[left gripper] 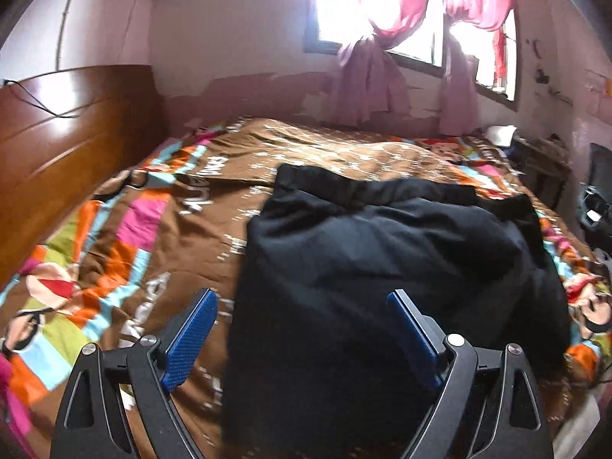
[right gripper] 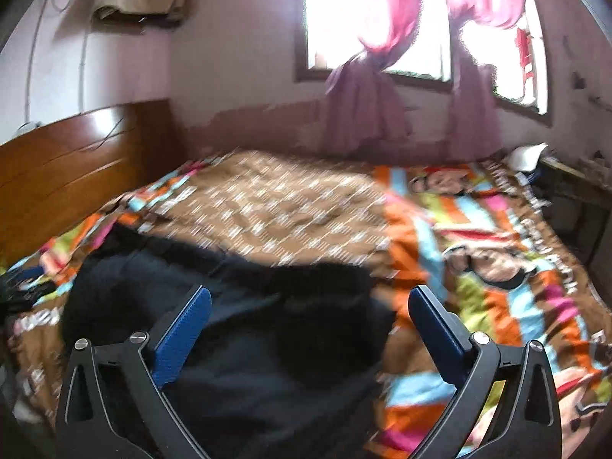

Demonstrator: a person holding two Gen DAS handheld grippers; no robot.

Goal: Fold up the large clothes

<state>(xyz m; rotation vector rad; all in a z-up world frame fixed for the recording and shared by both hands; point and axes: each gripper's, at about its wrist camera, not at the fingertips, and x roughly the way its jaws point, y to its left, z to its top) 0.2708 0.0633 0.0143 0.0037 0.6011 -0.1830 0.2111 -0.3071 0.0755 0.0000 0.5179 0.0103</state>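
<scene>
Bedroom with a patterned bedspread [left gripper: 126, 229], dark garment [left gripper: 382, 260] lying on it.

Left tool [left gripper: 302, 338] stood with its blue pads [left gripper: 189, 344] spread wide and nothing pinched between them; the black garment filled the lower middle of that view, passing under the right pad, its folded edge toward the frame's centre. Right tool [right gripper: 310, 331] also gaped wide and held nothing, the garment [right gripper: 237, 344] sprawling across the lower left of its view, blurred. Farther out sat a wooden headboard [left gripper: 65, 145] at left, and pink curtains [left gripper: 386, 19] over a bright window [right gripper: 336, 19] at upper right.
</scene>
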